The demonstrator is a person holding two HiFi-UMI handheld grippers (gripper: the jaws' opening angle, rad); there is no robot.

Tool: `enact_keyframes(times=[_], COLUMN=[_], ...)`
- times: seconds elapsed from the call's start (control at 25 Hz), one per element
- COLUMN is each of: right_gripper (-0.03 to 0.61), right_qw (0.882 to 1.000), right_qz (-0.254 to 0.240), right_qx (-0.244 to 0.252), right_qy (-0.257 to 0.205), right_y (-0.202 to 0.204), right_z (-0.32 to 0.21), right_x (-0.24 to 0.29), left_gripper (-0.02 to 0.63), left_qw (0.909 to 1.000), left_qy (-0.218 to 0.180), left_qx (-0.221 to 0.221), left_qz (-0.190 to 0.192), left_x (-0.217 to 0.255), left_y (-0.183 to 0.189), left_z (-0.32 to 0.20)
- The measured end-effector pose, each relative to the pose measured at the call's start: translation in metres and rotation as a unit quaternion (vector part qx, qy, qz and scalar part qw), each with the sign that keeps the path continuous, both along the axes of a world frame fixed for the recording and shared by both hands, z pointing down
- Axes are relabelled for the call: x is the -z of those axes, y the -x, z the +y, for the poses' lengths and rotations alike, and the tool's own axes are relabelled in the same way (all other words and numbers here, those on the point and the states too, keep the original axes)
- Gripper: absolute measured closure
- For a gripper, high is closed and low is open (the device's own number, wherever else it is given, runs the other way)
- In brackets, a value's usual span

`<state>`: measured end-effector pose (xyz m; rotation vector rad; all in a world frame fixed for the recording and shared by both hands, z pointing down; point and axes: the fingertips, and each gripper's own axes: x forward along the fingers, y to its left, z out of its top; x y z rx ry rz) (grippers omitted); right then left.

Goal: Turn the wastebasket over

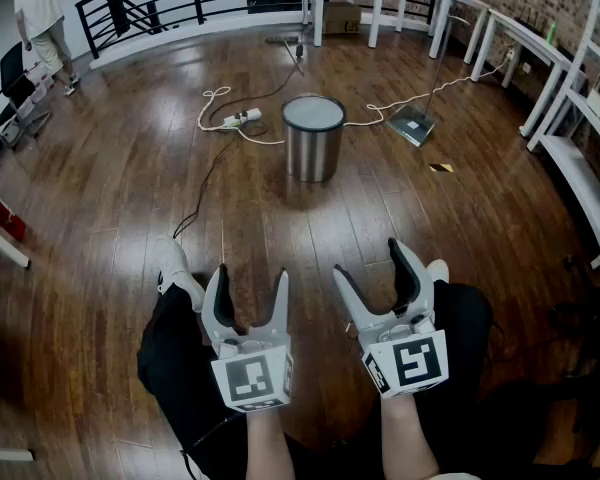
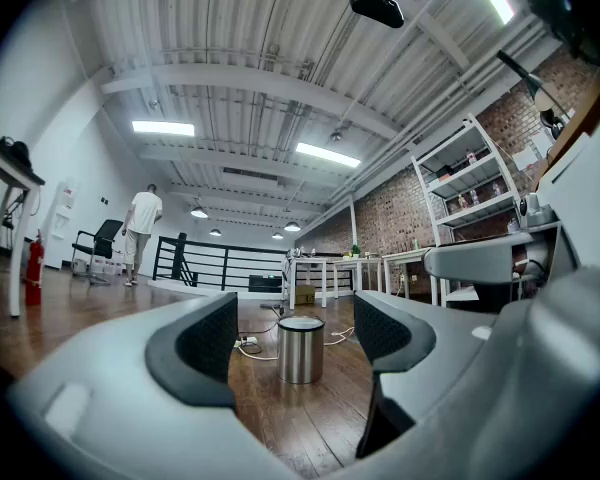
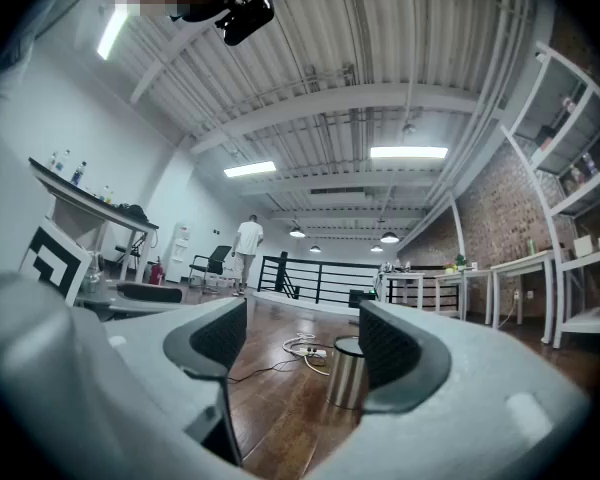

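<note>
A round stainless-steel wastebasket (image 1: 313,137) stands on the wooden floor some way ahead of me, its flat pale end facing up. It also shows between the jaws in the left gripper view as the wastebasket (image 2: 300,349), and partly behind the right jaw in the right gripper view as the wastebasket (image 3: 347,372). My left gripper (image 1: 248,284) is held low and near me, open and empty. Beside it my right gripper (image 1: 374,266) is open too, with nothing between its pads. Both point level toward the basket, well short of it.
A white power strip (image 1: 242,119) with looping cables lies left of the basket; a flat grey device (image 1: 413,125) lies to its right. White tables (image 1: 450,8) and shelving (image 1: 580,158) line the right wall, a black railing (image 1: 160,3) the back. A person (image 1: 43,18) stands far left near a chair (image 1: 15,83).
</note>
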<state>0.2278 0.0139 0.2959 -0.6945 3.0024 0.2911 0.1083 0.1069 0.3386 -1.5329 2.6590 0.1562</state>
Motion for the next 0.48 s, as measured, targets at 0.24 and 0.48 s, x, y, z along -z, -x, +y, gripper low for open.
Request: enact_keyframes(times=[0.24,0.48], right_gripper=[0.241,0.241], right_qw=[0.998,0.992], right_qz=[0.005,0.012], right_qx=[-0.011,-0.02], right_qy=[0.06,0.124], right_y=[-0.018,-0.005], right_z=[-0.021,-0.058], right_x=[-0.028,-0.065], left_gripper=[0.239,0.247], left_qw=[0.9995,0.999], left_qy=[0.03,0.039], left_qx=[0.011,0.019], left_qz=[-0.006,0.014], left_x=[-0.005,-0.018], left_y=[0.001,0.015], left_z=[0.007,-0.043])
